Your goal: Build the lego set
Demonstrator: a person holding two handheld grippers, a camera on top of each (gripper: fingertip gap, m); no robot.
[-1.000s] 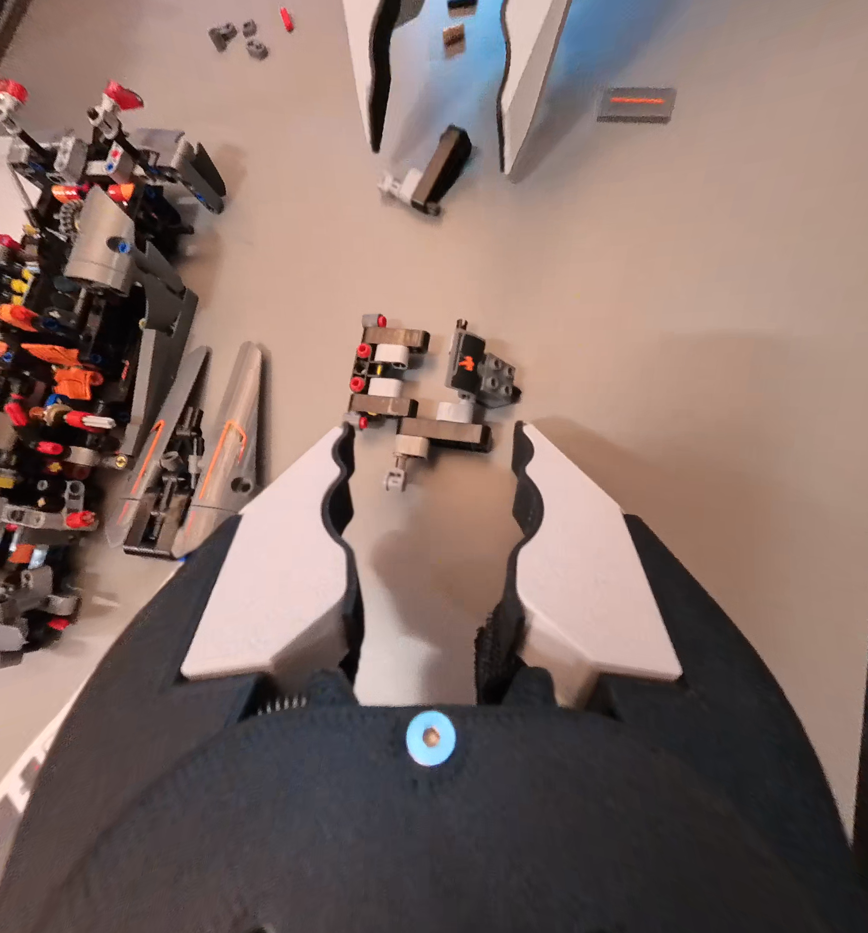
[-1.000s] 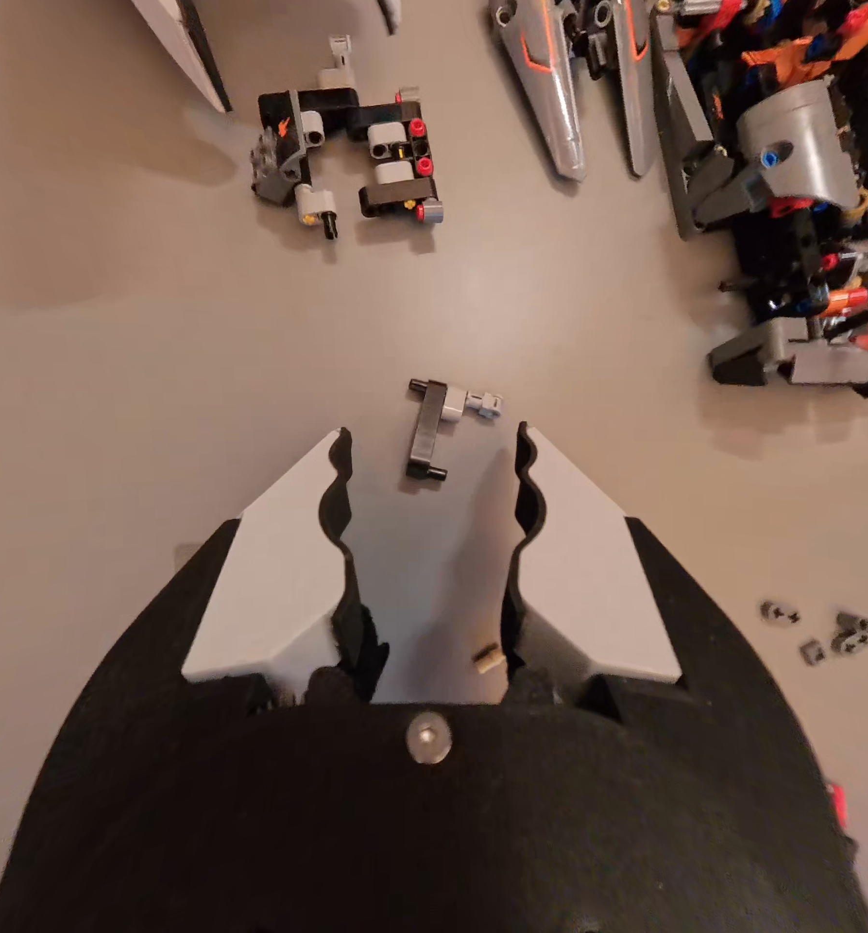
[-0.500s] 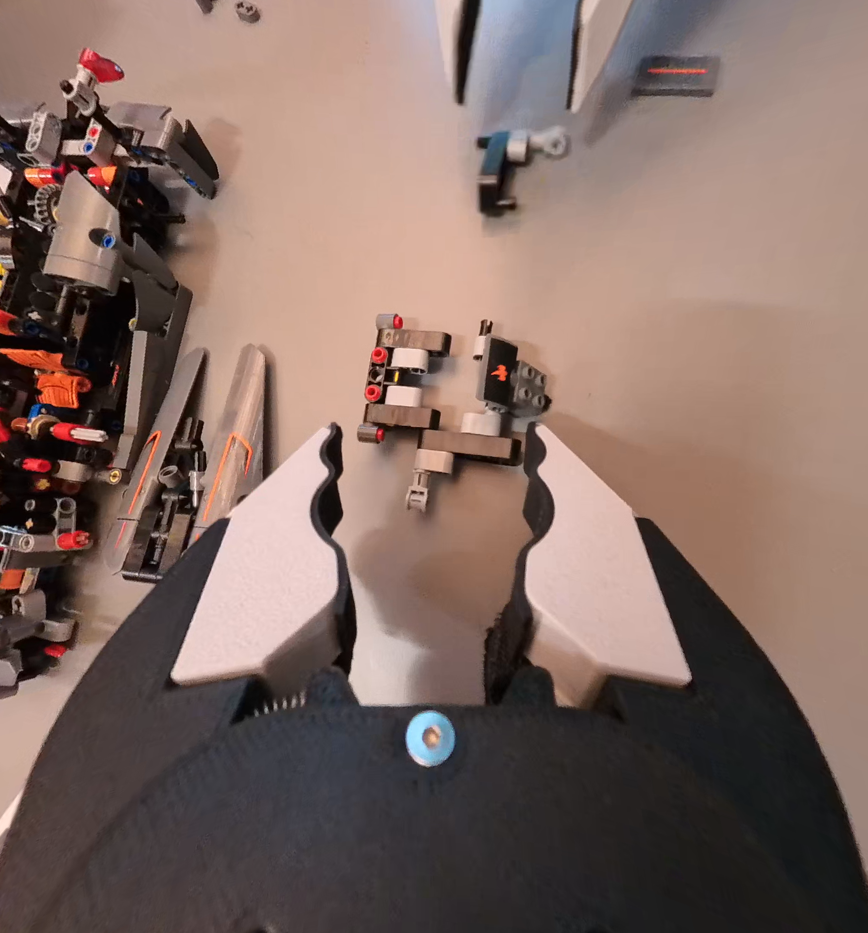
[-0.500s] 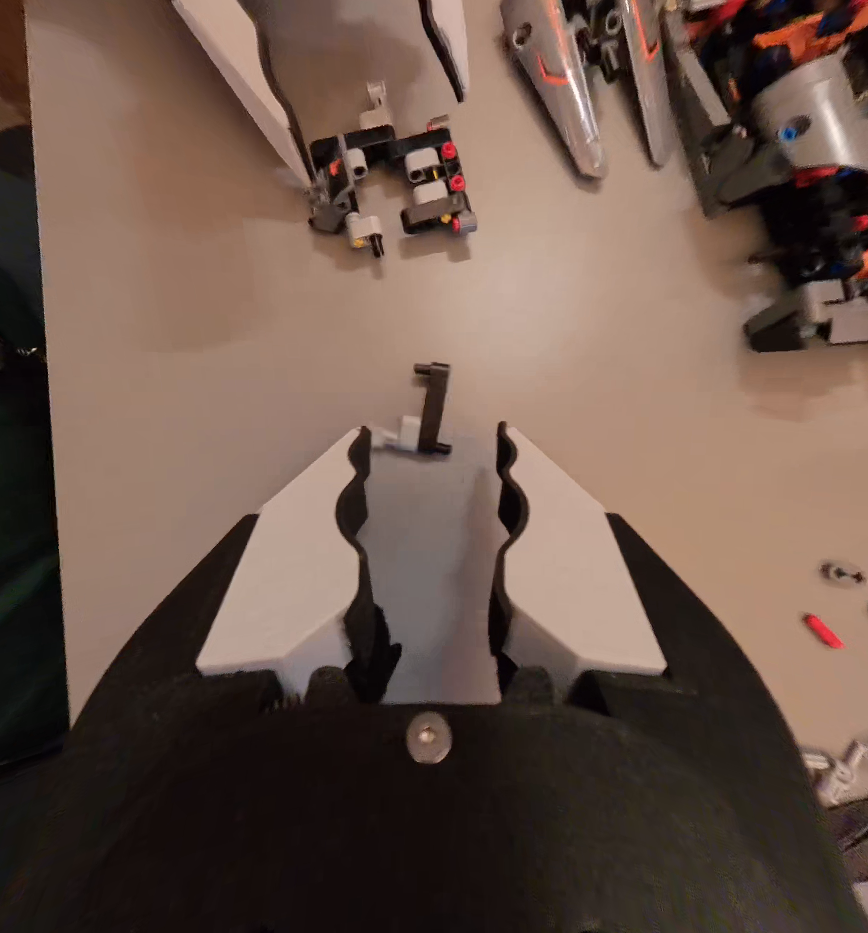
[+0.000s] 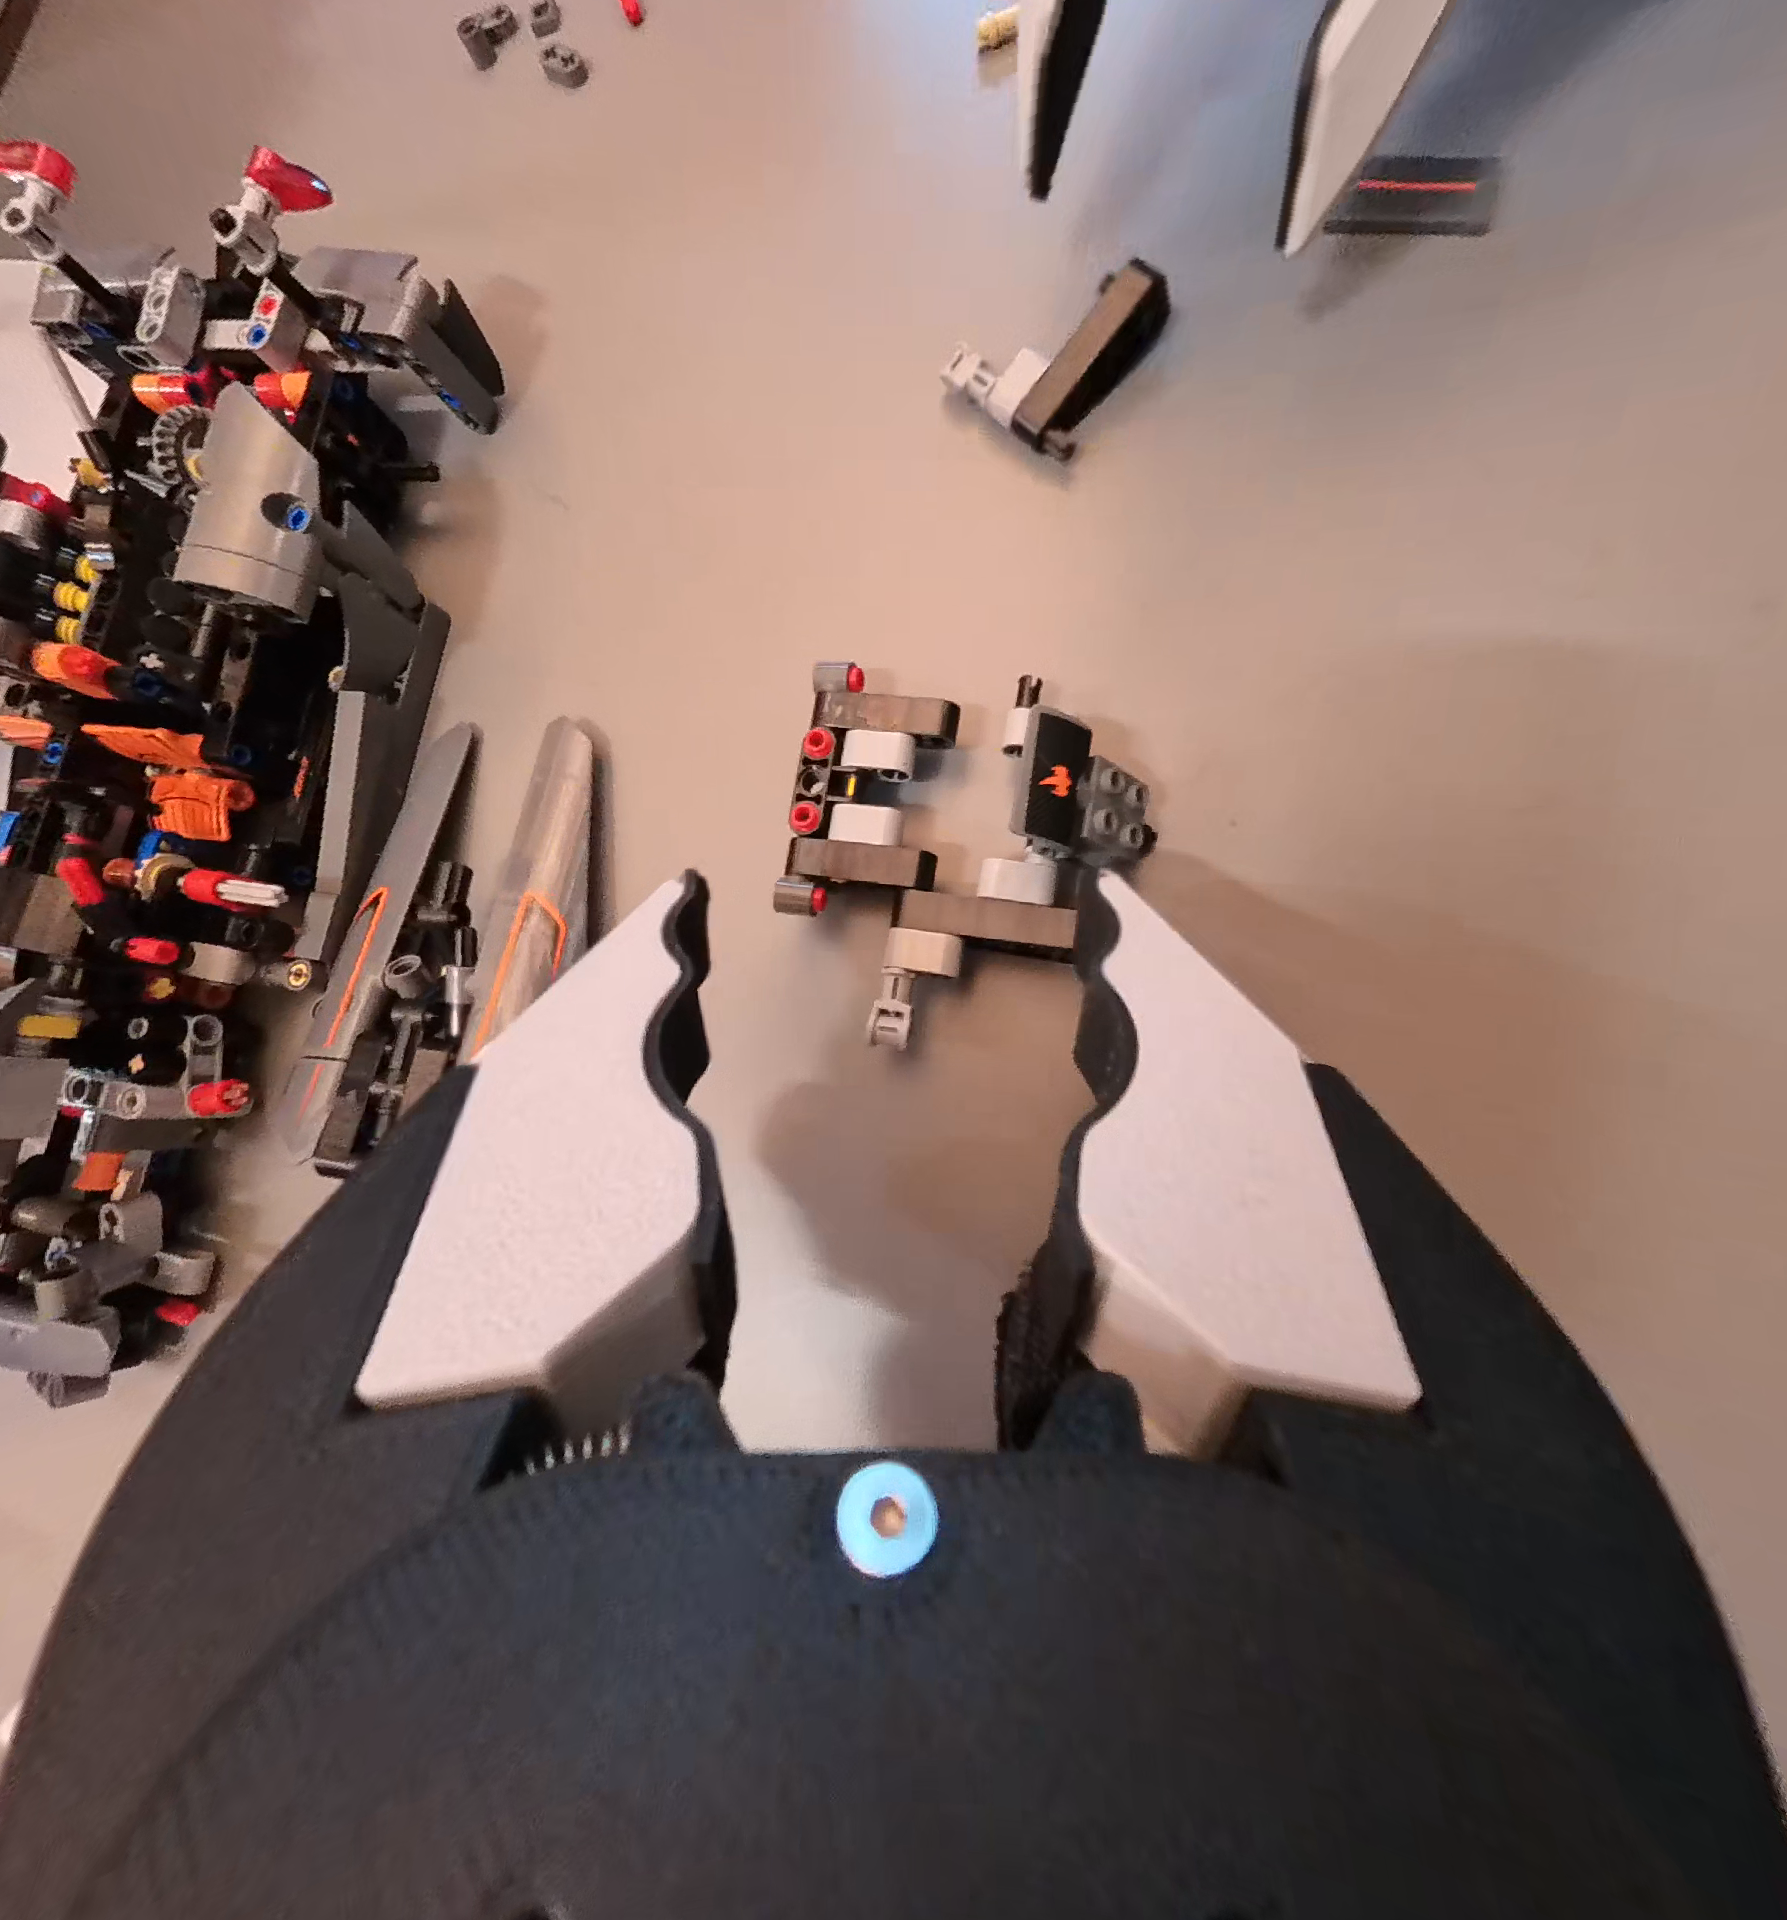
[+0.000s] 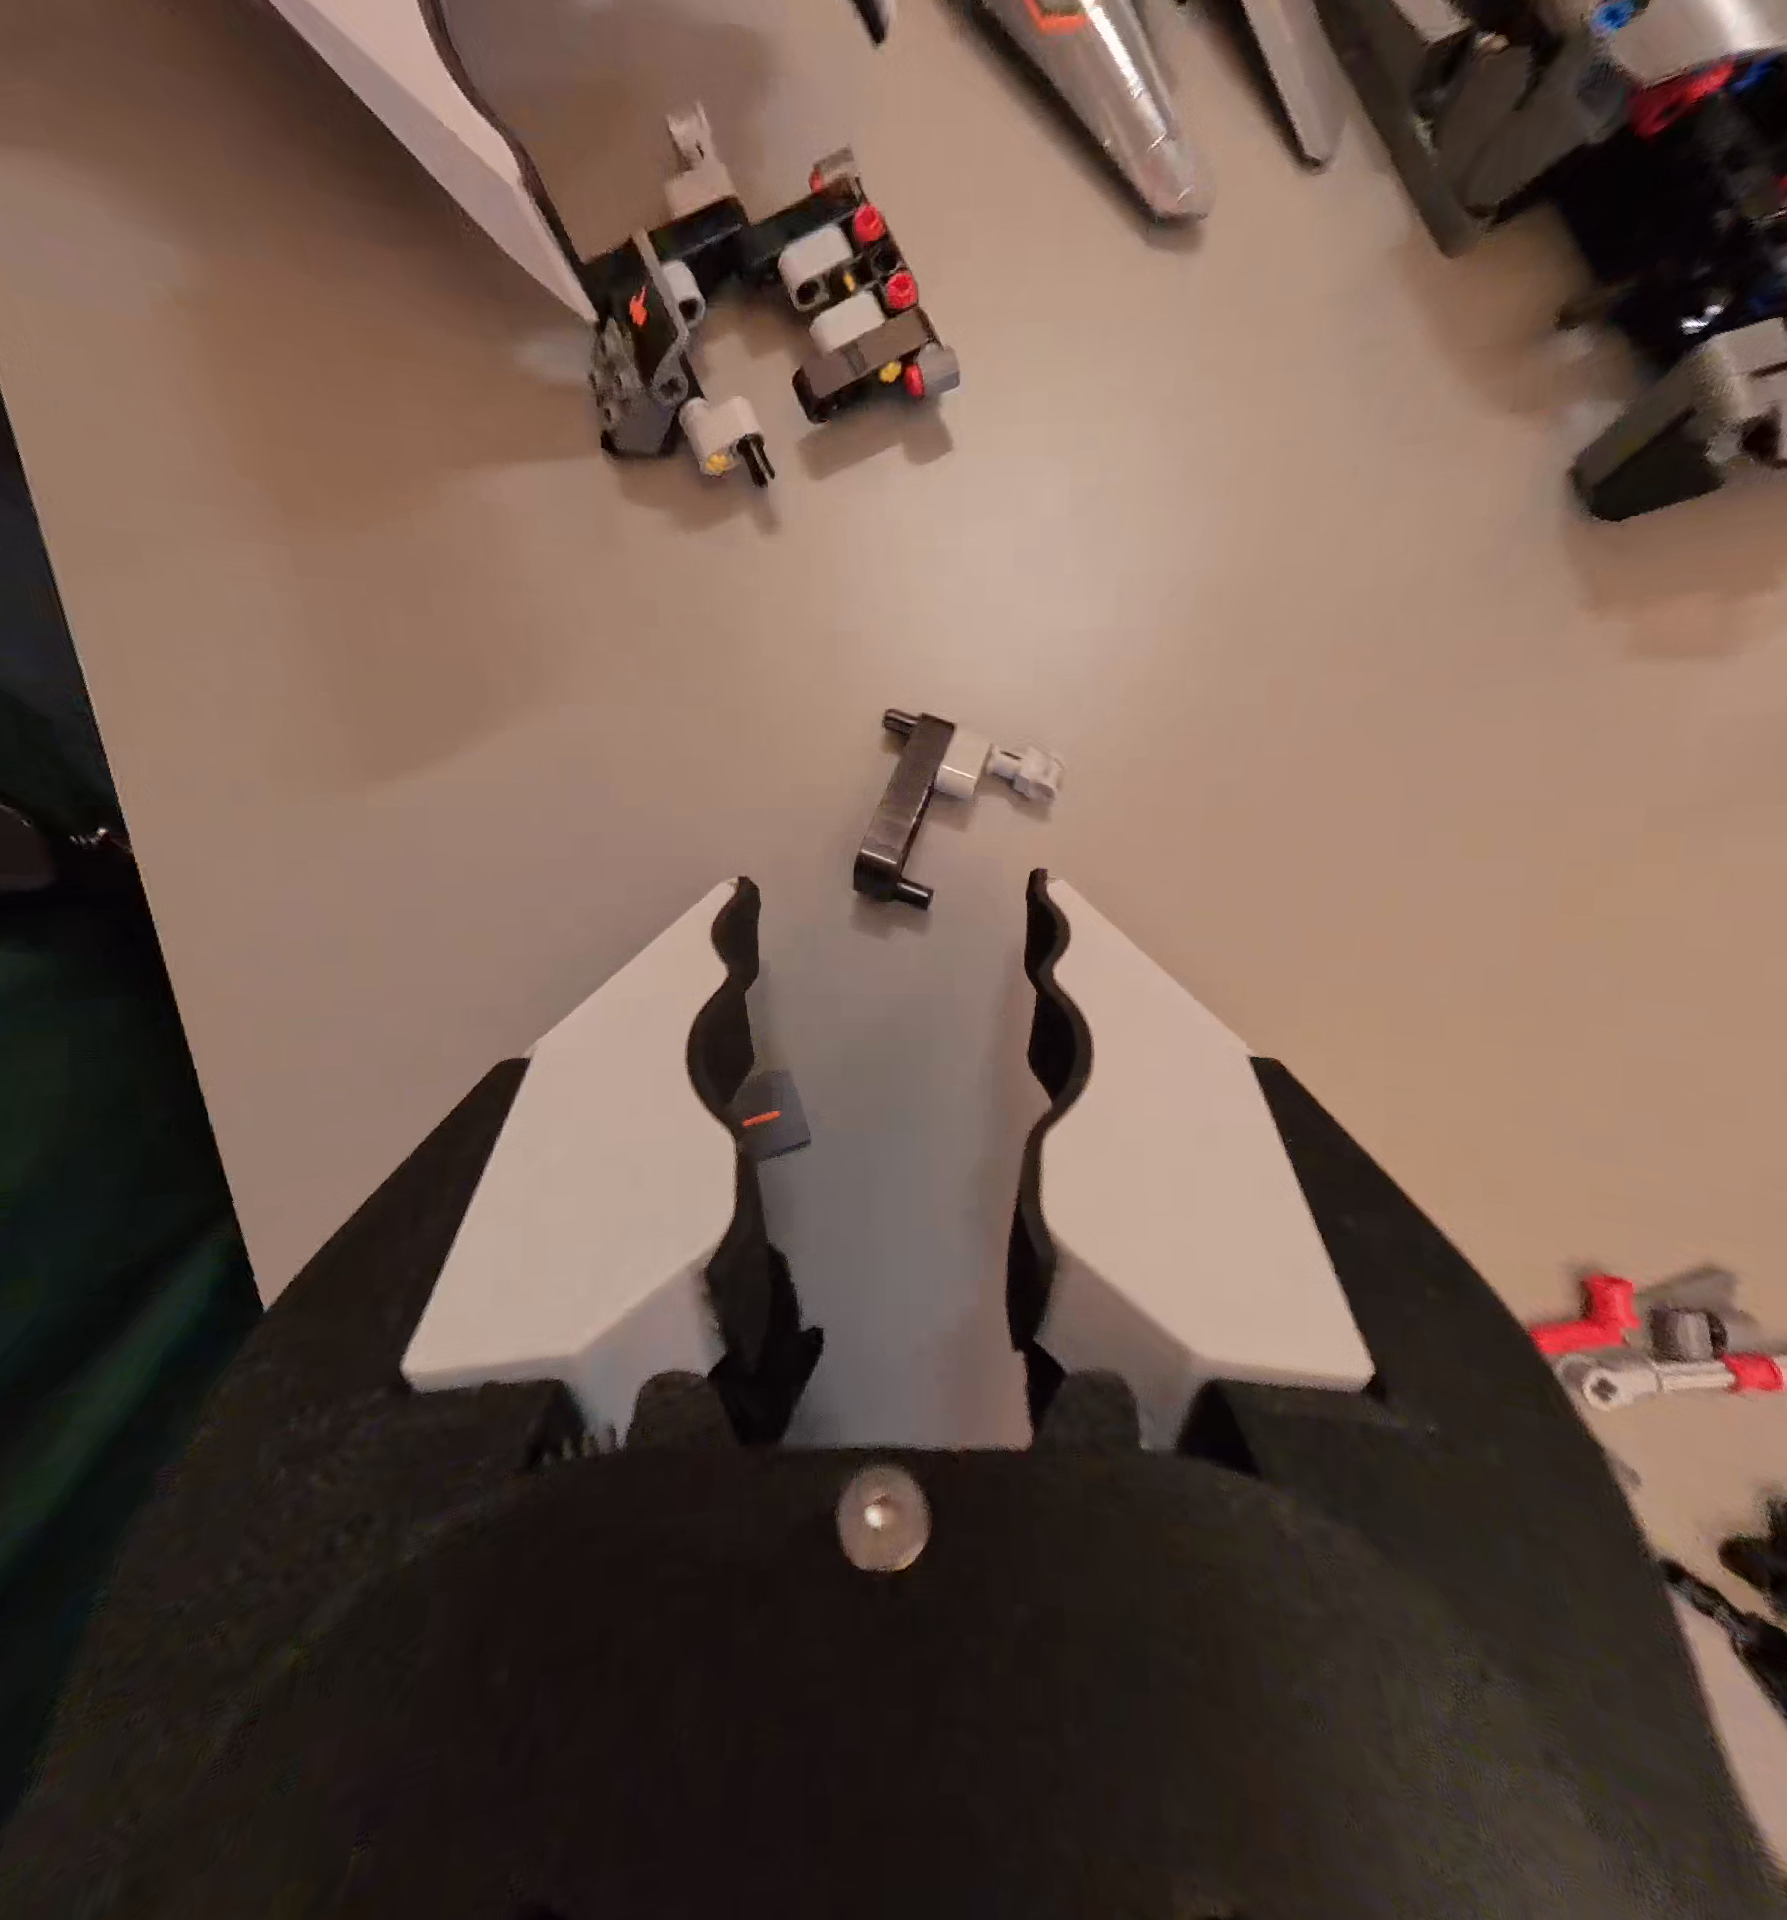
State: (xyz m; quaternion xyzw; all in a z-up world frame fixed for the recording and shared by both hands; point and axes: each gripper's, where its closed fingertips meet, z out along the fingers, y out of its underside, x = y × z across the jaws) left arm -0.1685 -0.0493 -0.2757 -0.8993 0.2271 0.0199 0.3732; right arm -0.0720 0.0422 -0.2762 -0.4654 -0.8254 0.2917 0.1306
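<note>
We see a plain tan bench (image 5: 1388, 675). Our left tool (image 5: 894, 899) is spread wide by the small lego build (image 5: 956, 821). Our right tool (image 6: 884, 894) gapes near a black piece (image 6: 904, 805). The big model (image 5: 141, 727) is cut off at the edge.

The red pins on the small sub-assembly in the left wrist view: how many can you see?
4 on the small sub-assembly: top corner, two on its left side, and bottom corner. Others may be hidden.

The large model (image 5: 120, 748) runs off the left edge; far-right loose pieces (image 6: 1782, 1621) blur.
</note>
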